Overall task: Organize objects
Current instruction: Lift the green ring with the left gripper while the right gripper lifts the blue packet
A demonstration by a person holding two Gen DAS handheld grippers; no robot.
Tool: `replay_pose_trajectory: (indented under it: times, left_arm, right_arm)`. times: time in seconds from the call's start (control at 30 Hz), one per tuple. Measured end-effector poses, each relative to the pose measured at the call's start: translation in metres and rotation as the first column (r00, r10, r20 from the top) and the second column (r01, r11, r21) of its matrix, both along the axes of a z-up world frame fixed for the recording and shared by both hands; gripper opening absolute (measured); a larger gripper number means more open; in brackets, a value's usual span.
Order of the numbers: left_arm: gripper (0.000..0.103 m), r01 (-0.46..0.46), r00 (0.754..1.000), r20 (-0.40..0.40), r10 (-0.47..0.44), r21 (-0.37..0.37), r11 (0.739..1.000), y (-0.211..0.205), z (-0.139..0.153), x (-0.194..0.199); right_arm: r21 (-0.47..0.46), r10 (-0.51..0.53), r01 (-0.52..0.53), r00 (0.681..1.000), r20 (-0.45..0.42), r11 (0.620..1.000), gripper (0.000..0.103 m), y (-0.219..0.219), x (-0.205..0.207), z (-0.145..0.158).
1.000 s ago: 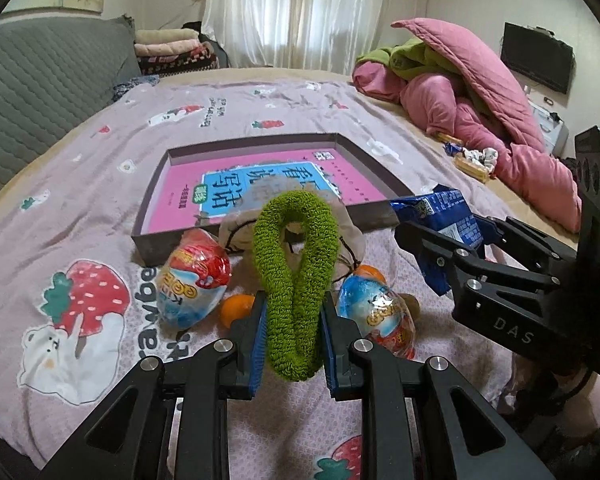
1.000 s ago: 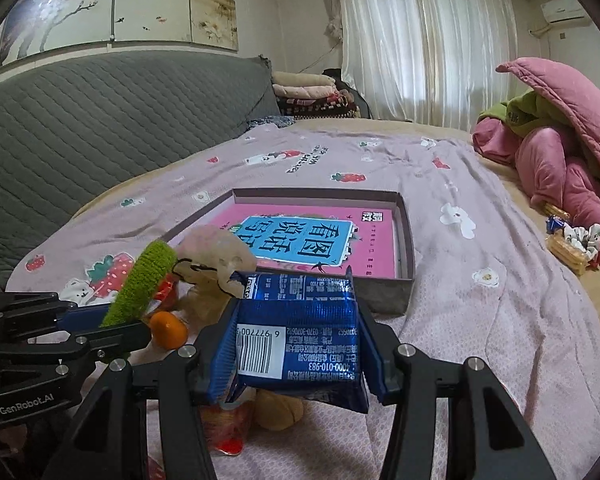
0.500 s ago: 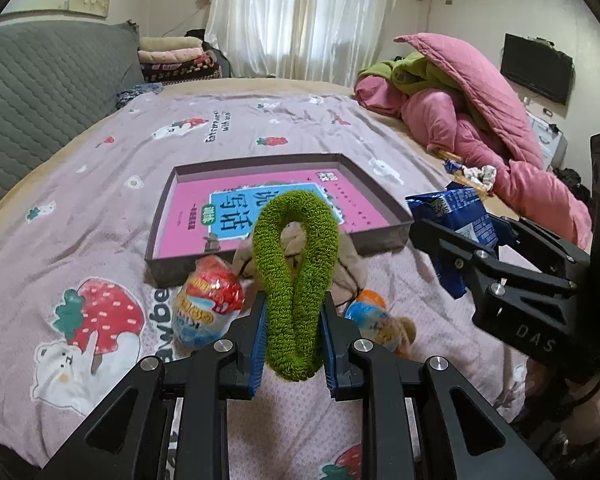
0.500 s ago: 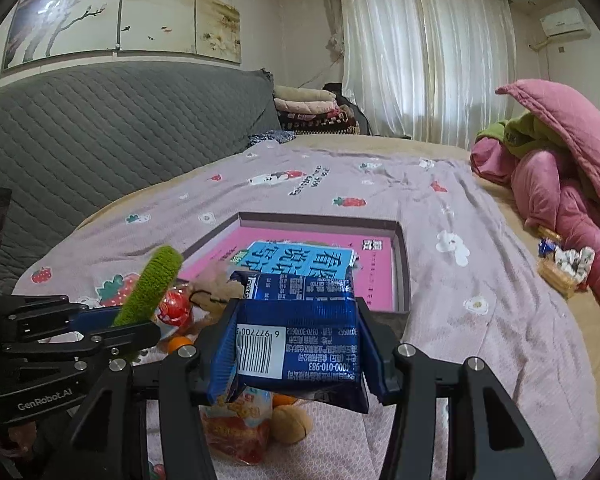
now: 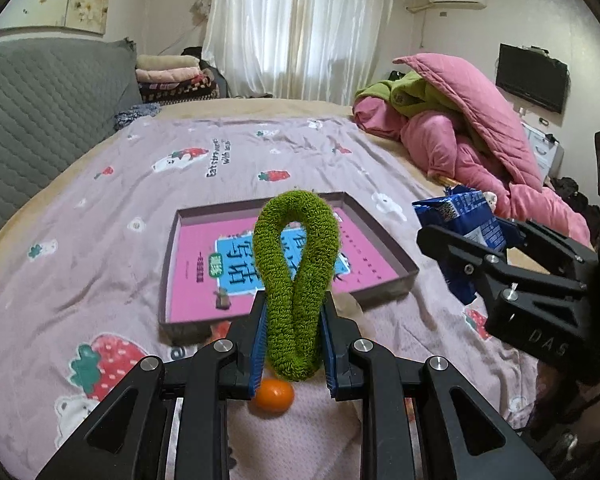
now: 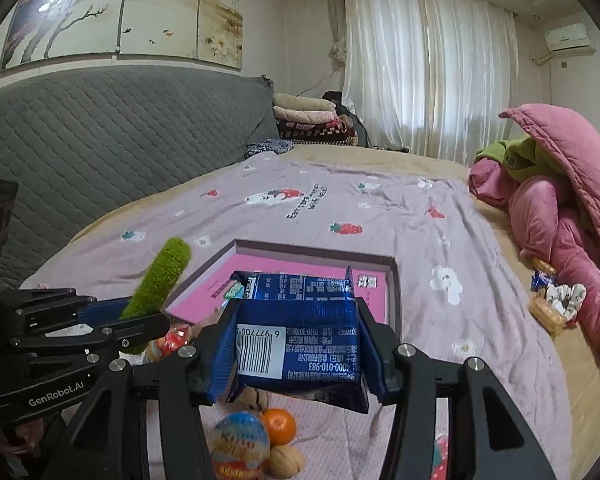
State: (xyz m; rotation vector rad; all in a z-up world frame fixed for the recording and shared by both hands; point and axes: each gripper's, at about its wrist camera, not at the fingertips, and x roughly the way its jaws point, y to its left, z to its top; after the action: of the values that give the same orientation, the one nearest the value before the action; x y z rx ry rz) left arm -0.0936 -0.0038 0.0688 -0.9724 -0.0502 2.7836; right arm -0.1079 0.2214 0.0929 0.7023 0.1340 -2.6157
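"GenRobot.AI" is printed on the left gripper (image 5: 293,340), "DAS" on the right gripper (image 6: 296,350). The left one's jaws are clamped on one fuzzy green loop (image 5: 296,268), pinched flat and held above the bed. The right one grips one crinkled blue snack packet (image 6: 300,340), barcode and "000-010-983" legible upside down. Beyond, near the bedspread's (image 5: 100,208) middle, one grey tray (image 5: 396,248) holds a pink Chinese-titled book (image 5: 196,268). Below lie one tangerine (image 6: 278,426), one walnut (image 6: 286,462) and one foil-wrapped egg (image 6: 240,446).

A home bedroom: a bed (image 6: 380,216) under a strawberry-print sheet fills the middle, a pink quilt (image 6: 560,200) heaps at right, folded blankets (image 6: 308,120) and white curtains (image 6: 428,72) stand behind, a TV (image 5: 532,78) hangs upper right.
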Motion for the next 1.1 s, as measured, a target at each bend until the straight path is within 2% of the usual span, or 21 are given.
replay_pose_trajectory:
  times: [0.13, 0.53, 0.7, 0.9, 1.1]
  left_arm:
    - [0.024, -0.009, 1.000, 0.002, 0.009, 0.003, 1.000, -0.009, 0.004, -0.017]
    - [0.024, -0.035, 0.998, -0.052, 0.037, 0.033, 0.999, -0.027, 0.008, -0.048]
    - [0.024, -0.031, 0.999, -0.035, 0.033, 0.038, 0.999, -0.030, 0.001, -0.061]
    - [0.024, -0.022, 1.000, -0.018, 0.022, 0.039, 0.999, -0.032, 0.002, -0.073]
    - [0.024, -0.032, 0.999, -0.035, 0.033, 0.030, 0.999, -0.035, 0.008, -0.079]
  right_arm:
    - [0.012, 0.000, 0.001, 1.000, -0.009, 1.000, 0.053, -0.003, -0.012, 0.007]
    - [-0.048, -0.007, 0.006, 1.000, -0.021, 0.999, 0.053, -0.008, -0.033, 0.006]
    - [-0.030, -0.004, 0.003, 1.000, -0.014, 1.000, 0.053, -0.010, -0.038, 0.000]
    - [-0.038, 0.015, -0.015, 1.000, -0.004, 0.999, 0.053, -0.014, -0.048, 0.007]
    - [-0.029, 0.013, -0.013, 1.000, -0.010, 1.000, 0.053, -0.013, -0.058, 0.012]
